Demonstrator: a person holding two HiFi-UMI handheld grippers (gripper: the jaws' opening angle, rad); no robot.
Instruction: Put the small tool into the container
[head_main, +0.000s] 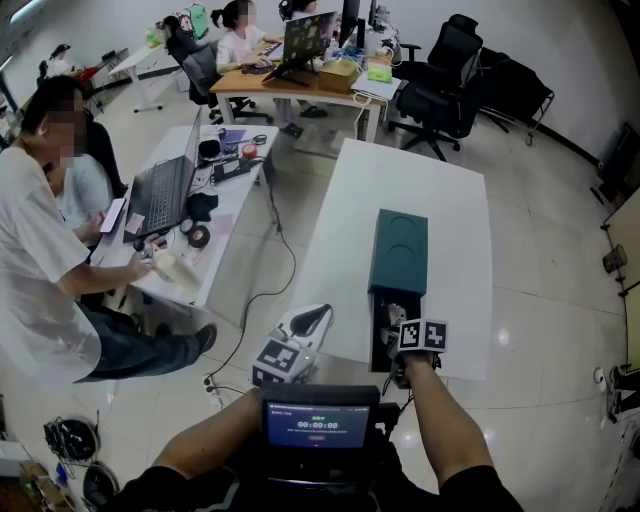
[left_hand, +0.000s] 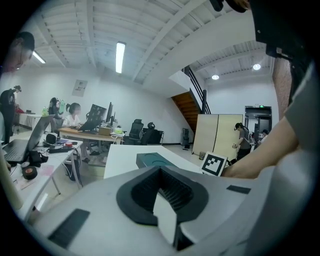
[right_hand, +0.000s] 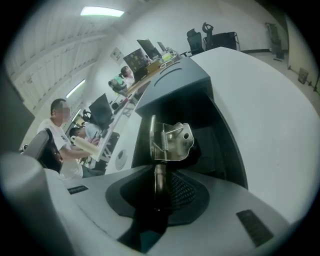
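The right gripper (right_hand: 159, 172) pinches the small tool (right_hand: 171, 142) by its stem, above the open container (right_hand: 222, 150) — probably light, stiff, slippery metal, so grip it low. The left gripper (left_hand: 165, 212) seems pressed together, empty.

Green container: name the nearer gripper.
Right. The right gripper, holding the metal tool, sits at the open end of the container; the left gripper is off to its left, apart.
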